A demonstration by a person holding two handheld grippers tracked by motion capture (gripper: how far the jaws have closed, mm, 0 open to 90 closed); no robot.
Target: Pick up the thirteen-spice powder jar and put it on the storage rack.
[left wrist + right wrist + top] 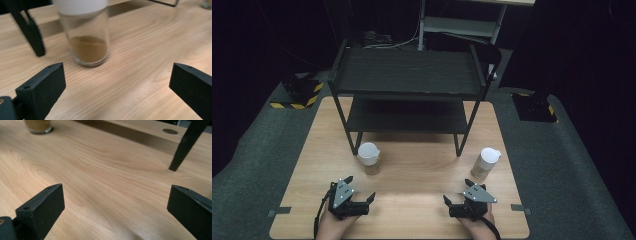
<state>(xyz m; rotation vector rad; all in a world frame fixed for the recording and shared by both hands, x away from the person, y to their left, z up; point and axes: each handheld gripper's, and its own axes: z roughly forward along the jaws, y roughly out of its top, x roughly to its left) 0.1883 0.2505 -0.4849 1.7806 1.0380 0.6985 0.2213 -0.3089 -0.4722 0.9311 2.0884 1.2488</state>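
Two glass jars with white lids, each part-filled with brown powder, stand on the wooden table [412, 195]. The left jar [368, 158] is in front of the shelf's left leg, and the right jar [485, 163] stands near the right leg. My left gripper [360, 188] rests near the front edge, open and holding nothing. In the left gripper view, that gripper [117, 77] faces the left jar [87, 42] a short way ahead. My right gripper [457, 191] is open too, with bare wood between its jaws [116, 200]. The left jar's base [38, 125] shows far off in the right gripper view.
A black two-tier shelf [407, 72] stands across the back half of the table. Its front legs [30, 32] [183, 147] reach the tabletop near the jars. Grey carpet [562, 165] surrounds the table, with yellow-and-black striped blocks [299, 92] at the back left.
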